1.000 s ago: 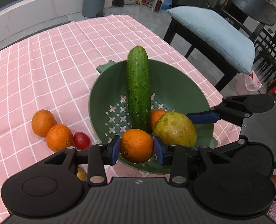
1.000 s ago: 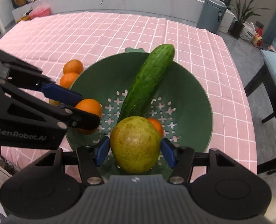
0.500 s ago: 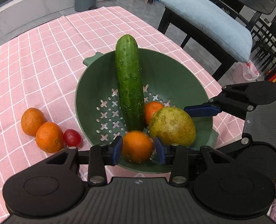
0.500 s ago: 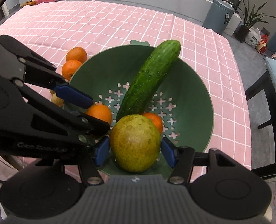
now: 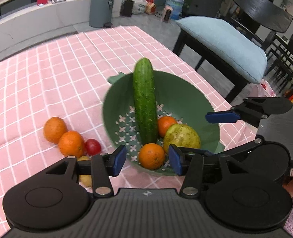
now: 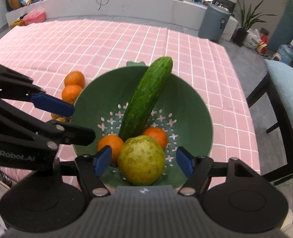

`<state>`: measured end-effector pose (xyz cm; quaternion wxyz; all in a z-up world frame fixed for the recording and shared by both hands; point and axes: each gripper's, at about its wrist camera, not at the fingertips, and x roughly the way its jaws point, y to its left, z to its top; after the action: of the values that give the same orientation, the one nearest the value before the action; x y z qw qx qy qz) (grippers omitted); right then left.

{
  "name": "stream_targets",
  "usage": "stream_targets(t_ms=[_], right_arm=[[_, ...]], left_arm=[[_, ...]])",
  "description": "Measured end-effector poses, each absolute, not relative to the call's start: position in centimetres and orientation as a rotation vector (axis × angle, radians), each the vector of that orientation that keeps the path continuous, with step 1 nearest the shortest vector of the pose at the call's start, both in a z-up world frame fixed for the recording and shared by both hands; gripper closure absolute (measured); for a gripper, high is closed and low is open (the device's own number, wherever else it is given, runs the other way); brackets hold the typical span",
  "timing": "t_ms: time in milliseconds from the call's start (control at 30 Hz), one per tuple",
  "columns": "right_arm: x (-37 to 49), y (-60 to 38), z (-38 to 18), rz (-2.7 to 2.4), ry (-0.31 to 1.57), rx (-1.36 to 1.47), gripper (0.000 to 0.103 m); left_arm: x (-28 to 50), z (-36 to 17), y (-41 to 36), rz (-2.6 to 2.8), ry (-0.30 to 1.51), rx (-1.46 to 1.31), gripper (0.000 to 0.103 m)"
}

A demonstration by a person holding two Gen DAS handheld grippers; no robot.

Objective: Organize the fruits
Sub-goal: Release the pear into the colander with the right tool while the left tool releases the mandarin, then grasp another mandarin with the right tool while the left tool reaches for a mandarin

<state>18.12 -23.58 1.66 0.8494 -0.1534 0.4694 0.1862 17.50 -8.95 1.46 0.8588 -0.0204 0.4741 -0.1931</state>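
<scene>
A green colander stands on the pink checked cloth. In it lie a cucumber, two oranges and a pear. My left gripper is opening; the near orange rests in the colander between its pads, with a gap on each side. My right gripper is opening too, and the pear sits free between its pads. The other orange lies behind the pear.
Left of the colander, on the cloth, lie two oranges, a small red fruit and a yellow fruit half hidden by my left finger. A chair with a blue cushion stands past the table's right edge.
Both grippers have widened and their pads have come off the orange and the pear, which now rest in the colander. The left gripper has drawn back and up a little.
</scene>
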Motion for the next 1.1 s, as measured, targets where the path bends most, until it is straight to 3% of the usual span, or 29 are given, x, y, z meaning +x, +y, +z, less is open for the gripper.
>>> stream_targets(t_ms=[233,533,1100], right_arm=[[16.3,-21.9,2.3,0.350,0.906,-0.346,0.023],[15.1,-19.2,3.7,0.410,0.804,-0.317,0.024],[16.4,-11.0,2.2,0.674,0.696,-0.611,0.042]], left_arm=[[15.8,2.4,-6.9,-0.357,0.948,-0.021,0.045],[14.4,2.6,-2.7,-0.299,0.902,-0.002,0.045],[14.8,-0.9,4.0,-0.246,0.910,-0.053,0.045]])
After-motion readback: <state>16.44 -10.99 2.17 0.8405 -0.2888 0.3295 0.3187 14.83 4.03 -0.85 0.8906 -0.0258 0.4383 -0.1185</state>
